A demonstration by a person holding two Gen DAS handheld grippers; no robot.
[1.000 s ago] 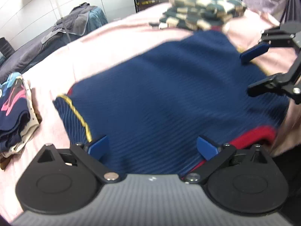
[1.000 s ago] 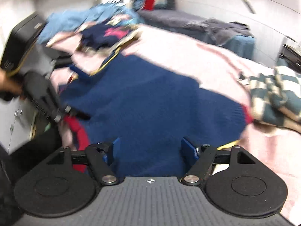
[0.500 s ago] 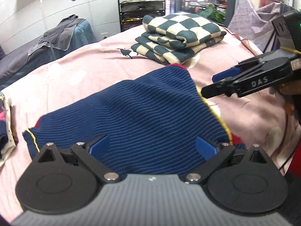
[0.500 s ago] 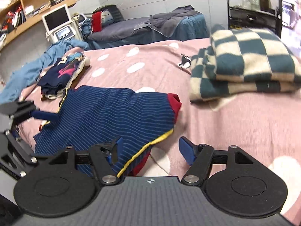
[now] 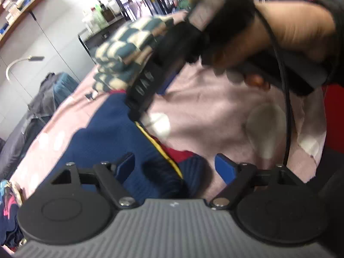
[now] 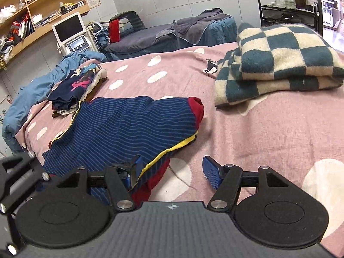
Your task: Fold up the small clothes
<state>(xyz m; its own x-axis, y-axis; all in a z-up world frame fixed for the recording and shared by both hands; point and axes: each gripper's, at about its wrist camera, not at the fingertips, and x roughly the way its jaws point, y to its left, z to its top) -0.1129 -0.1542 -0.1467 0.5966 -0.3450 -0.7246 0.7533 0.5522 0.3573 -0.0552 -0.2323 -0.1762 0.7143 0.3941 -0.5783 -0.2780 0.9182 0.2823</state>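
Observation:
A navy striped sweater [image 6: 120, 129] with red cuffs and yellow trim lies folded on the pink bedspread [image 6: 258, 139]. My left gripper [image 5: 176, 167] hangs over its near corner [image 5: 172, 161]. Its jaws are closing, with the yellow-edged cloth between them and the pads clear of it. My right gripper [image 6: 173, 169] stands open at the sweater's right hem. Its left finger [image 6: 135, 165] sits over the yellow trim, its right finger over bare bedspread. In the blurred left wrist view the right gripper [image 5: 148, 101] hovers above the sweater's far edge, held by a hand [image 5: 279, 34].
A folded checkered blanket [image 6: 279, 60] lies at the back right of the bed. A stack of folded clothes [image 6: 77, 86] and a loose blue garment [image 6: 32, 90] sit at the left edge. Behind are another bed, a monitor cart and shelves.
My left gripper has swung right along the sweater's near edge to the corner below the right gripper, rolling as it went, and its jaws have narrowed. The right gripper has hardly moved in the last half second.

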